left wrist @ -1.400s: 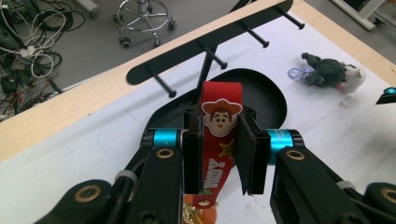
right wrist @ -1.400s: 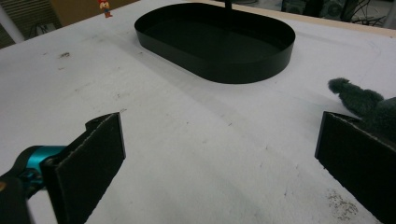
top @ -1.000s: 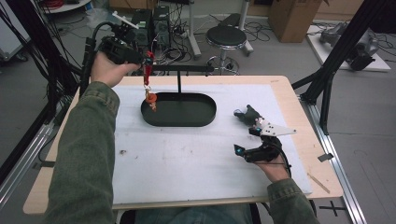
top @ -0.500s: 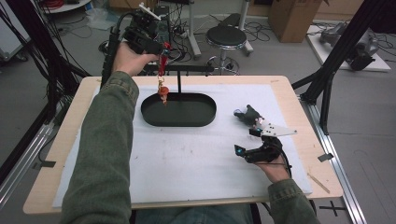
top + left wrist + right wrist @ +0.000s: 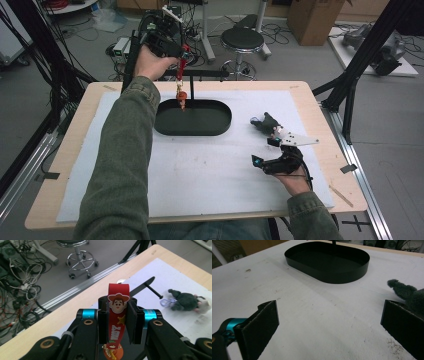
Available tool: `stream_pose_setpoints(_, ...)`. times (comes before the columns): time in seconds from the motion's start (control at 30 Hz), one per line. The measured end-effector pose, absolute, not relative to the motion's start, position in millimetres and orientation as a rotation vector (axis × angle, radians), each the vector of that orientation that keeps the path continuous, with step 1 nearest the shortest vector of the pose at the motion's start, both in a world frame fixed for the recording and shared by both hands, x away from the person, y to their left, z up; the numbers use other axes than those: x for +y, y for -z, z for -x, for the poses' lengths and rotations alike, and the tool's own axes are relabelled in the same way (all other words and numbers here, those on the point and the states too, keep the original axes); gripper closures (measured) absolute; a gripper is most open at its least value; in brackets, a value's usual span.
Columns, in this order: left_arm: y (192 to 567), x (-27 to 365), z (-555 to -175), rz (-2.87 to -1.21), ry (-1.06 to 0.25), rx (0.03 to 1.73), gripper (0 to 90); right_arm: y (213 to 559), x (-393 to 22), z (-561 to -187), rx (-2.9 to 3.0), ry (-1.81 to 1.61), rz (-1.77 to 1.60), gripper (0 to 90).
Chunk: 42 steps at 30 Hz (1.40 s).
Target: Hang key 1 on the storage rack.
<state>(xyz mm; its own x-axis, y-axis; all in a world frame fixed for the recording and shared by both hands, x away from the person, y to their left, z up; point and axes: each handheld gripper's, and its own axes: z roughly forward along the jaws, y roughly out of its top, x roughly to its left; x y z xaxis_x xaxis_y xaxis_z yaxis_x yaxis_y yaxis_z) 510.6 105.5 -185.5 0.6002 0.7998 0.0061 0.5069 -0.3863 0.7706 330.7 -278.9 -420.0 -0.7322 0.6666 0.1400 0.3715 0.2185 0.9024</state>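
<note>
The left gripper (image 5: 181,55) has been carried toward the stand's bar (image 5: 200,74), clenched on the red keychain (image 5: 118,312). Hanging is not yet done; the right gripper (image 5: 329,327) is released.

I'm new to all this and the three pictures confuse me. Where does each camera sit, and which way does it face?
High view: above the person's side, looking down on the table; both sleeves and hands enter from below.
Left gripper view: rides the left gripper, looking along its jaws, shut on a red strap.
Right gripper view: rides the right gripper, low over the table, jaws apart.
Shared: the black tray and the grey plush toy.
</note>
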Motion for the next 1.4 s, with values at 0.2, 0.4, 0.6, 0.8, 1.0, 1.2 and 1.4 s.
stream_pose_setpoints(0.2, 189.5, 105.1, -519.2, -2.04, -0.492, 1.051, 74.1, 419.9, -278.9, -329.0, 2.219, -1.52, -0.977, 0.8)
stream_pose_setpoints(0.4, 193.9, 101.9, -532.2, -2.034, -0.492, 1.077, 74.2, 420.7, -279.3, -330.8, 2.217, -1.521, -0.97, 0.8)
stream_pose_setpoints(0.6, 199.8, 99.2, -540.5, -2.017, -0.476, 1.072, 74.0, 421.8, -277.7, -331.1, 2.233, -1.528, -0.987, 0.8)
stream_pose_setpoints(0.8, 200.5, 107.0, -538.1, -1.994, -0.426, 1.059, 63.0, 422.5, -278.7, -331.1, 2.234, -1.526, -0.996, 0.8)
stream_pose_setpoints(1.0, 200.3, 121.6, -534.1, -2.009, -0.396, 1.084, 41.9, 422.5, -279.9, -329.6, 2.232, -1.524, -1.003, 0.8)
stream_pose_setpoints(1.2, 194.3, 130.7, -528.0, -2.028, -0.431, 1.114, 21.2, 423.2, -279.3, -330.0, 2.232, -1.523, -1.002, 0.8)
stream_pose_setpoints(1.4, 189.0, 146.5, -519.5, -2.031, -0.486, 1.163, 9.3, 422.9, -280.1, -330.2, 2.228, -1.521, -1.004, 0.8)
